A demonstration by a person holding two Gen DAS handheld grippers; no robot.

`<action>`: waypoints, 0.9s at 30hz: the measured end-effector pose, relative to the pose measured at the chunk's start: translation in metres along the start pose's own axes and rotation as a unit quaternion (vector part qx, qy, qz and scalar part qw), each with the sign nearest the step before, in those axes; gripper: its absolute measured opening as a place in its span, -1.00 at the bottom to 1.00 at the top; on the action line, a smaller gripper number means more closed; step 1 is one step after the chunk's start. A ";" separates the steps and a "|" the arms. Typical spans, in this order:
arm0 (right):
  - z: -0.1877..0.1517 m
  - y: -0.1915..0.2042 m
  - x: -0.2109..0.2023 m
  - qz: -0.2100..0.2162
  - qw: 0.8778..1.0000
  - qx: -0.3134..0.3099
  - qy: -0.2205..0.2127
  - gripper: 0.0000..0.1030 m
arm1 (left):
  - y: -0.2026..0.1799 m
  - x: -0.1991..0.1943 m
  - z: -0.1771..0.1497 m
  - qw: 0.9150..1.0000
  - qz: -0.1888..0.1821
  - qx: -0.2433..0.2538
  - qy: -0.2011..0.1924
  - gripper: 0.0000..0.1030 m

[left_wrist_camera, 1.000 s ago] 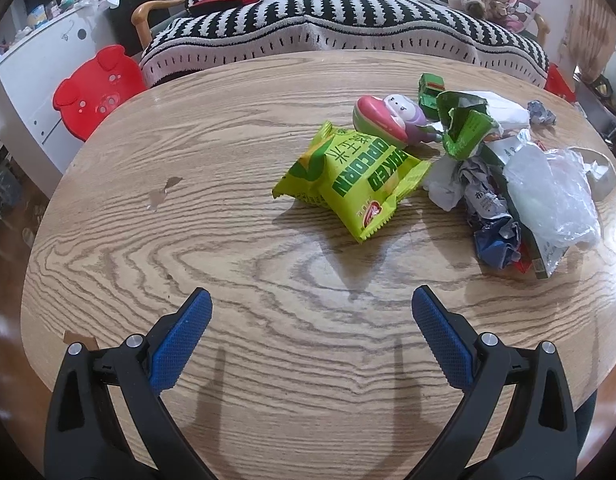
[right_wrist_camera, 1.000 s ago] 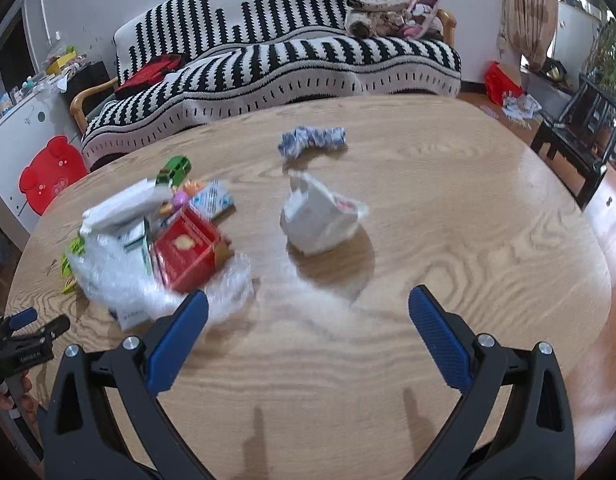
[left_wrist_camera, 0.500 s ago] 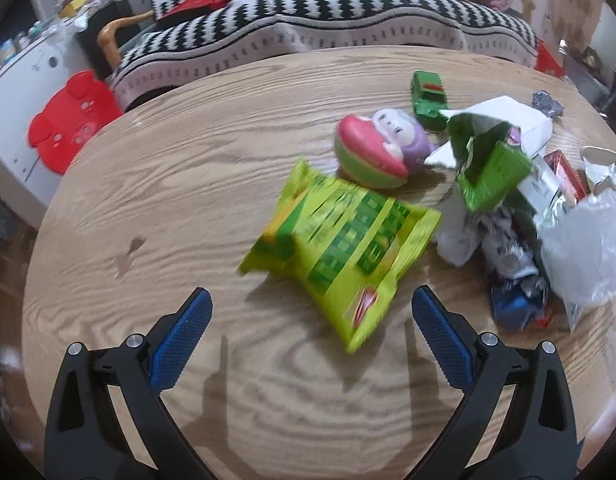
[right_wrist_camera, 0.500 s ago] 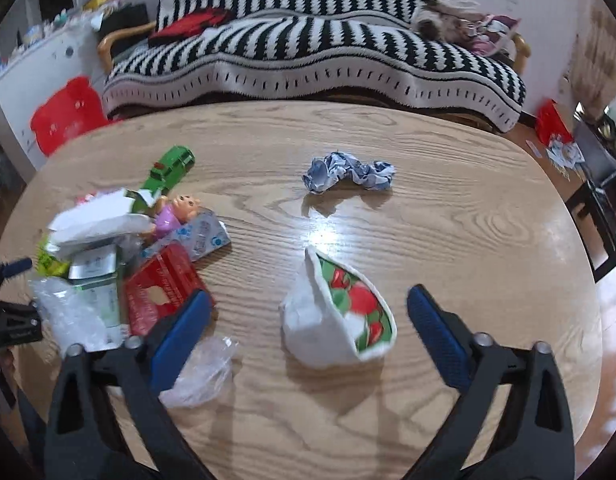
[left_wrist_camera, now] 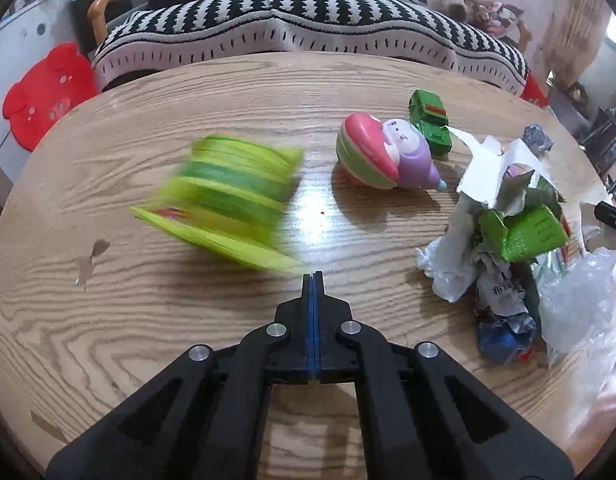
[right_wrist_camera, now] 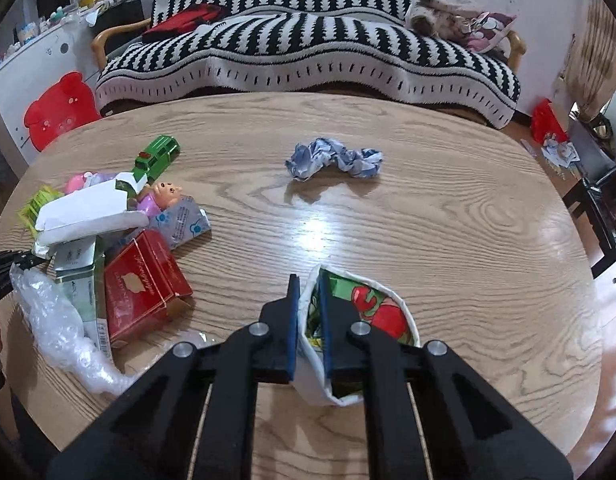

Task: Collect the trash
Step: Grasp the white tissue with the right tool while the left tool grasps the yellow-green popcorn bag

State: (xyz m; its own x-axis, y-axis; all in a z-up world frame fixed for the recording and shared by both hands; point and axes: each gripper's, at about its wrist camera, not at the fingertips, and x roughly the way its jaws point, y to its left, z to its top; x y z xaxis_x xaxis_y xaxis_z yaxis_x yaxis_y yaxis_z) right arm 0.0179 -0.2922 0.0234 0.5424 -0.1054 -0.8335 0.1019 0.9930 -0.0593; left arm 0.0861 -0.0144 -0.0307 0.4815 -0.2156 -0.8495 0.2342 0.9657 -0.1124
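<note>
My left gripper (left_wrist_camera: 312,276) is shut, its tips at the near corner of a green popcorn bag (left_wrist_camera: 224,204); the bag is motion-blurred and I cannot tell if the corner is pinched. My right gripper (right_wrist_camera: 308,284) is shut on the rim of a white paper cup (right_wrist_camera: 359,320) with a red and green print, lying on the wooden table (right_wrist_camera: 447,208). A pile of trash (left_wrist_camera: 507,236) lies to the right of the left gripper: white paper, a green wrapper, clear plastic. The right wrist view shows the same pile (right_wrist_camera: 92,248) with a red box (right_wrist_camera: 144,284).
A crumpled blue-white wrapper (right_wrist_camera: 333,158) lies mid-table. A pink-and-green round toy (left_wrist_camera: 379,156), a green toy car (left_wrist_camera: 429,122) and a small doll (right_wrist_camera: 160,196) sit by the pile. A striped sofa (right_wrist_camera: 308,52) stands behind the table; a red bear stool (left_wrist_camera: 48,96) at left.
Both grippers went from open to shut. The left closed at the popcorn bag, which swung left and blurred. The right moved up to the paper cup and closed on its rim.
</note>
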 end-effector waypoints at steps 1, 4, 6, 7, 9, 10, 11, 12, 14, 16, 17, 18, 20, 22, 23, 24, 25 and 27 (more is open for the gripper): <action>-0.001 -0.001 -0.003 0.000 1.000 0.001 -0.003 -0.81 | 0.000 -0.004 -0.003 1.000 -0.004 -0.001 -0.002 -1.00; -0.005 -0.003 -0.015 -0.002 1.000 0.007 -0.012 -0.81 | 0.008 -0.016 -0.005 1.000 -0.015 -0.017 0.002 -1.00; -0.008 -0.004 -0.023 -0.003 1.000 0.011 -0.018 -0.81 | 0.015 -0.031 -0.007 0.999 -0.010 -0.033 -0.010 -1.00; -0.010 -0.004 -0.026 -0.002 1.000 0.011 -0.020 -0.81 | 0.017 -0.037 -0.007 0.999 -0.003 -0.042 -0.017 -0.92; -0.013 -0.004 -0.031 -0.001 1.000 0.011 -0.024 -0.81 | 0.030 -0.052 -0.010 0.997 0.021 -0.063 -0.027 0.20; -0.015 -0.005 -0.033 0.001 1.000 0.011 -0.024 -0.80 | 0.036 -0.060 -0.012 0.996 0.032 -0.069 -0.037 0.85; -0.016 -0.005 -0.033 0.004 1.000 0.012 -0.026 -0.80 | 0.047 -0.073 -0.012 0.994 0.042 -0.075 -0.068 0.85; -0.017 -0.006 -0.034 0.004 1.000 0.014 -0.026 -0.80 | 0.054 -0.077 -0.010 0.993 0.048 -0.075 -0.075 0.85; -0.019 -0.009 -0.035 0.000 0.999 0.019 -0.028 -0.80 | 0.068 -0.078 0.000 0.992 0.071 -0.079 -0.065 0.85; -0.019 -0.010 -0.034 0.000 0.999 0.024 -0.029 -0.80 | 0.079 -0.075 0.008 0.992 0.077 -0.086 -0.056 0.85; -0.018 -0.011 -0.033 -0.001 0.999 0.025 -0.030 -0.80 | 0.080 -0.072 0.013 0.992 0.077 -0.085 -0.052 0.85; -0.017 -0.011 -0.032 -0.001 0.999 0.025 -0.029 -0.80 | 0.079 -0.064 0.021 0.993 0.075 -0.077 -0.046 0.85; -0.016 -0.011 -0.029 -0.003 0.999 0.024 -0.028 -0.80 | 0.074 -0.049 0.030 0.994 0.081 -0.057 -0.037 0.85; -0.014 -0.011 -0.026 -0.005 0.999 0.022 -0.026 -0.80 | 0.070 -0.034 0.041 0.995 0.087 -0.036 -0.028 0.85; -0.012 -0.012 -0.025 -0.006 0.999 0.022 -0.025 -0.80 | 0.068 -0.026 0.047 0.995 0.089 -0.026 -0.025 0.85; -0.011 -0.012 -0.025 -0.008 0.999 0.022 -0.025 -0.80 | 0.065 -0.020 0.043 0.995 0.092 -0.019 -0.020 0.85; -0.010 -0.013 -0.024 -0.009 0.999 0.021 -0.025 -0.80 | 0.065 -0.014 0.049 0.996 0.092 -0.011 -0.017 0.85; -0.007 -0.015 -0.023 -0.011 0.999 0.022 -0.026 -0.80 | 0.068 0.000 0.056 0.997 0.081 0.002 -0.009 0.83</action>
State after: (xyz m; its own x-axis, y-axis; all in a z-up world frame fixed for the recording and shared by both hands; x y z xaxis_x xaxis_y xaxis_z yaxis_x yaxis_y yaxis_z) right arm -0.0020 -0.3042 0.0391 0.5822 -0.1304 -0.8025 0.1496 0.9874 -0.0519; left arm 0.1492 0.0435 -0.0092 0.5287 -0.0588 -0.8468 0.1554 0.9874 0.0285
